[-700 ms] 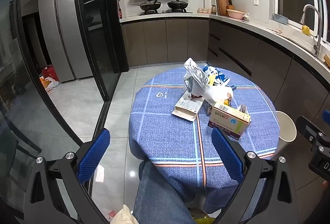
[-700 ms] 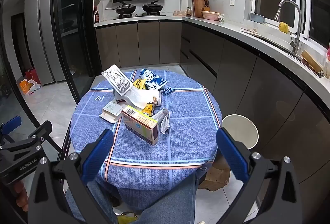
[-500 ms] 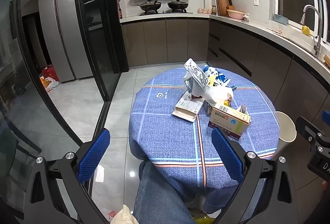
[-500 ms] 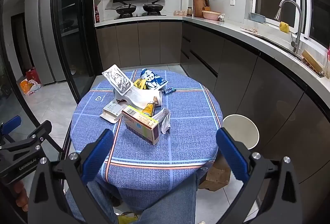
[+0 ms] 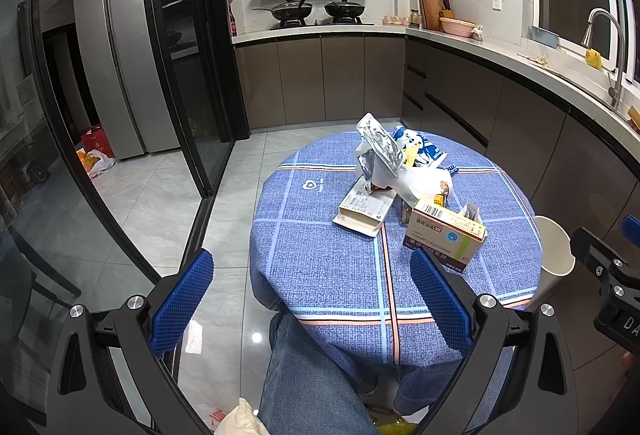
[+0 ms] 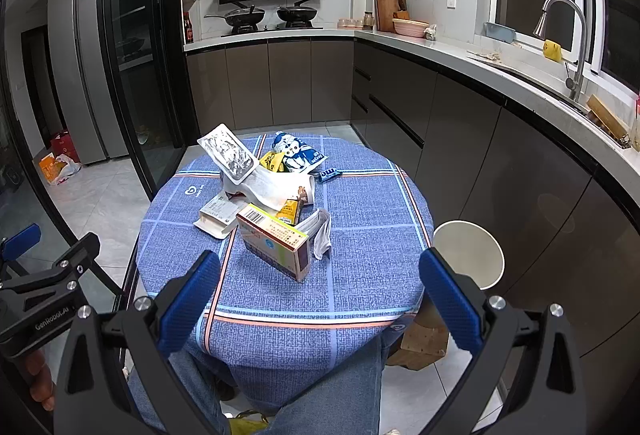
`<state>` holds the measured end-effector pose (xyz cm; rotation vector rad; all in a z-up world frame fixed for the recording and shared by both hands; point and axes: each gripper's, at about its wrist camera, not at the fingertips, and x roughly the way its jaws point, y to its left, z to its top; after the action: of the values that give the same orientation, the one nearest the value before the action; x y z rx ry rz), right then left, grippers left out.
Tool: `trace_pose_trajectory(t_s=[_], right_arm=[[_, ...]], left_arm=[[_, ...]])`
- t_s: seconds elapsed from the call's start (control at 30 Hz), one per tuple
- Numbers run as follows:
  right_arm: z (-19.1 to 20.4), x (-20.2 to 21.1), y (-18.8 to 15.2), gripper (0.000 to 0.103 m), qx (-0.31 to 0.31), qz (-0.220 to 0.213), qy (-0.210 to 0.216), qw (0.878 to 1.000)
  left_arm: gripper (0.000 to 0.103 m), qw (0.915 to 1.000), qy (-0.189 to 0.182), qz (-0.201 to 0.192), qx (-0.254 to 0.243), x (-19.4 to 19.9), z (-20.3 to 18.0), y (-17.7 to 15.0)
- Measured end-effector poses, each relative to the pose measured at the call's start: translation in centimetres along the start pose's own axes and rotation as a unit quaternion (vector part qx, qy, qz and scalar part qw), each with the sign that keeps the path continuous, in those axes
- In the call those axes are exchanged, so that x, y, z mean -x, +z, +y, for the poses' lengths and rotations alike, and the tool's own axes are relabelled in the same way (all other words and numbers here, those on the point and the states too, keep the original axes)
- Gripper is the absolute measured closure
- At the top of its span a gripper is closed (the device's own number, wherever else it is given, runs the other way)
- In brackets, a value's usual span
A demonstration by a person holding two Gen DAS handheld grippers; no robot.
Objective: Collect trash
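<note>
A pile of trash lies on a round table with a blue checked cloth (image 5: pixel 344 275) (image 6: pixel 360 275). It holds a medicine box (image 5: pixel 446 235) (image 6: pixel 274 241), a flat white carton (image 5: pixel 364 209) (image 6: pixel 218 215), a silver foil pack (image 5: pixel 380 149) (image 6: pixel 228 153), a blue snack bag (image 5: pixel 418 147) (image 6: pixel 298 153), a white plastic wrapper (image 6: pixel 272 189) and a folded paper (image 6: pixel 320 231). A white bin (image 5: pixel 554 251) (image 6: pixel 468 253) stands right of the table. My left gripper (image 5: pixel 312 295) and right gripper (image 6: pixel 320 299) are both open and empty, held before the table's near edge.
A person's jeans-clad leg (image 5: pixel 312 375) is under the table's near edge. A cardboard box (image 6: pixel 420 339) sits on the floor below the bin. Kitchen cabinets (image 6: pixel 460 139) run along the right and back. A glass sliding door (image 5: pixel 180 75) is on the left.
</note>
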<state>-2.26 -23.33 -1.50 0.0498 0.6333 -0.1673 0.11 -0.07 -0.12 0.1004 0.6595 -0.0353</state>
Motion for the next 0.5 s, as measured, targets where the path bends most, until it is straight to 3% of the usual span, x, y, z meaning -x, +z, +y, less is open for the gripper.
trace_pose_trajectory(t_s=[0.5], right_arm=[[-0.02,0.19,-0.02,0.003,-0.001,0.001,0.001,1.000]], left_arm=[[0.008,1.0000,0.001,-0.001,0.000,-0.19,-0.11,0.06]])
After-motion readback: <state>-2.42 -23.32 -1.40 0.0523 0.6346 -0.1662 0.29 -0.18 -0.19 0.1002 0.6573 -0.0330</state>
